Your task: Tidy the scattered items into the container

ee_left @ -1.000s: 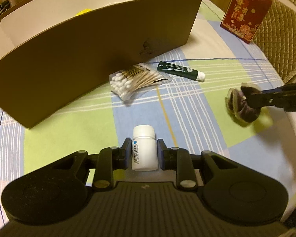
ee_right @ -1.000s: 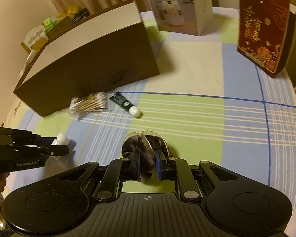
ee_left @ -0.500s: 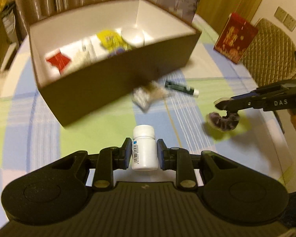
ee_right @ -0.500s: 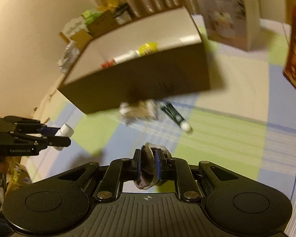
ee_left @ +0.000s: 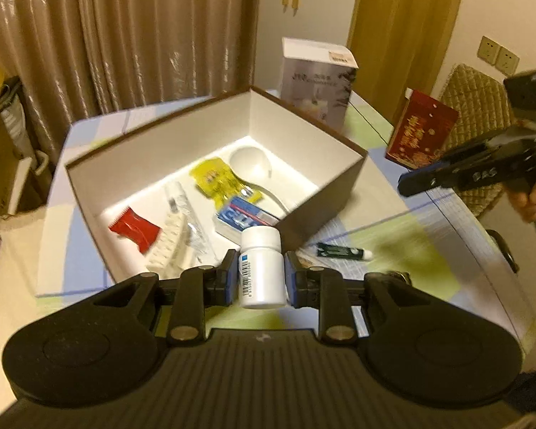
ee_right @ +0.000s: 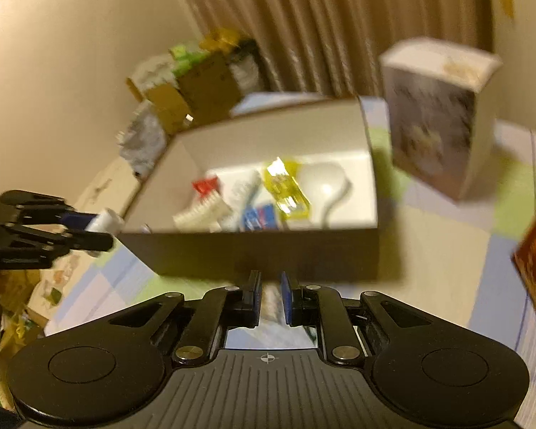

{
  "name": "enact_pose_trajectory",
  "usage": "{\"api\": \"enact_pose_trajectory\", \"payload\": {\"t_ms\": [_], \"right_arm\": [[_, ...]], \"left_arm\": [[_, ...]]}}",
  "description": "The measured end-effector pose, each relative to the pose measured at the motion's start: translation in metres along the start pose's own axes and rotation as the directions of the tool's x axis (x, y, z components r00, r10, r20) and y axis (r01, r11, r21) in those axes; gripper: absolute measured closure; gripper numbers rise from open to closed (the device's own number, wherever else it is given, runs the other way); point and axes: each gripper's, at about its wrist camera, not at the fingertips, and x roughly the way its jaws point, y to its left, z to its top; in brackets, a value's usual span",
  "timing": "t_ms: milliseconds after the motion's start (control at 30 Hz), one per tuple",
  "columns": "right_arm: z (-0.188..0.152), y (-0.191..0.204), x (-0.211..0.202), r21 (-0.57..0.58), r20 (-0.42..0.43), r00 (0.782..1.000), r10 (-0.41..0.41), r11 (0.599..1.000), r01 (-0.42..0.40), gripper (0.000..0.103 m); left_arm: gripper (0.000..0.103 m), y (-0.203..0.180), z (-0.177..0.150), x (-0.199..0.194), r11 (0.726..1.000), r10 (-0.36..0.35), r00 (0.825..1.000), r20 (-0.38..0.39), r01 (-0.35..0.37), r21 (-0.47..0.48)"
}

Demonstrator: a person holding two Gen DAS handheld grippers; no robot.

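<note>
The left gripper (ee_left: pixel 261 279) clamps the white plastic pill bottle (ee_left: pixel 261 268) above the near wall of the brown cardboard box (ee_left: pixel 321 196). Advance past the rim, lower, then release. The right gripper (ee_right: pixel 270 298) shows narrow jaws; any contents cannot be told.

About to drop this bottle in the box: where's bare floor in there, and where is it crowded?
Barest floor in the box is its right corner, between the spoon and the near wall. A smaller patch lies behind the red packet at the left. The middle is crowded: comb, tube, yellow packet and blue carton overlap.
</note>
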Motion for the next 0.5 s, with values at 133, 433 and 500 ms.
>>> {"api": "enact_pose_trajectory", "payload": {"t_ms": [133, 433, 500], "right_arm": [[-0.032, 0.002, 0.008, -0.012, -0.031, 0.999, -0.027, 1.000, 0.027, 0.006], [-0.069, 0.012, 0.044, -0.035, -0.155, 0.986, -0.056, 0.998, 0.051, 0.015], [-0.071, 0.012, 0.052, -0.030, -0.177, 0.982, -0.066, 0.998, 0.062, 0.020]], "left_arm": [[0.081, -0.002, -0.015, 0.016, 0.999, -0.026, 0.998, -0.055, 0.024, -0.030], [0.081, -0.007, -0.032, 0.034, 0.996, -0.057, 0.992, -0.109, 0.050, -0.068], [0.081, -0.008, -0.033, 0.036, 0.997, -0.056, 0.992, -0.114, 0.049, -0.066]]}}
